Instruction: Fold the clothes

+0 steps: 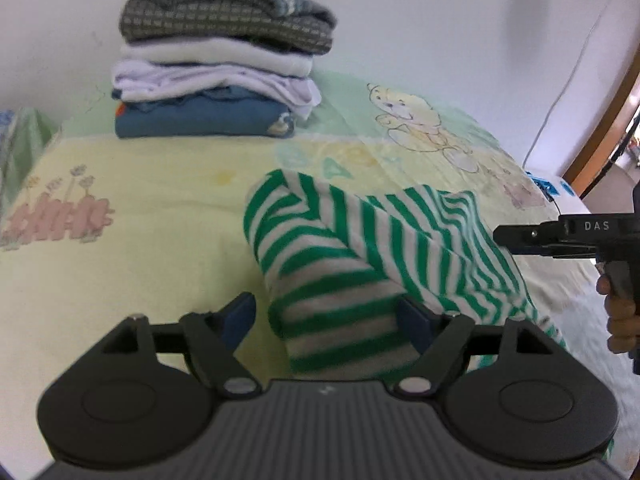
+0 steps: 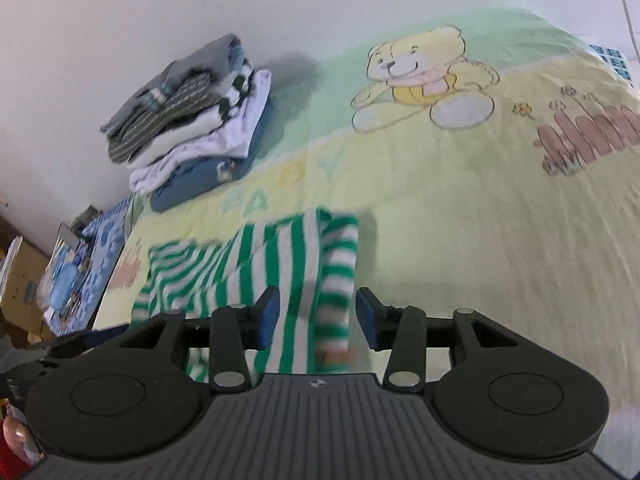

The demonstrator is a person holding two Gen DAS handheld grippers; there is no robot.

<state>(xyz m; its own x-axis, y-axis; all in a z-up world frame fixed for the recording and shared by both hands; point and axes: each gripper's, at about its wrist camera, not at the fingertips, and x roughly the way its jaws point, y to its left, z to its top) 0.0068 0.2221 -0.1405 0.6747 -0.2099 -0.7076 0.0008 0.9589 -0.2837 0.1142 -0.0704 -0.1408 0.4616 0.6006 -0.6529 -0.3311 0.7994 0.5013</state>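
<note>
Bedspread (image 1: 160, 184) with bear print, white wall behind. Folded stack (image 1: 216, 60) far ahead-left of left tongs (image 1: 328, 320). Left tongs spread wide, striped garment (image 1: 360, 248) lying between fingers, ungripped. Right tongs (image 2: 316, 316) likewise spread, striped sleeve between fingers.

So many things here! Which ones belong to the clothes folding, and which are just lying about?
Part of the job:
green-and-white striped garment
stack of folded clothes
left gripper, open
right gripper, open

Just lying about:
teddy-bear bedspread, the work surface
clutter beside the bed
white cable on the wall
</note>
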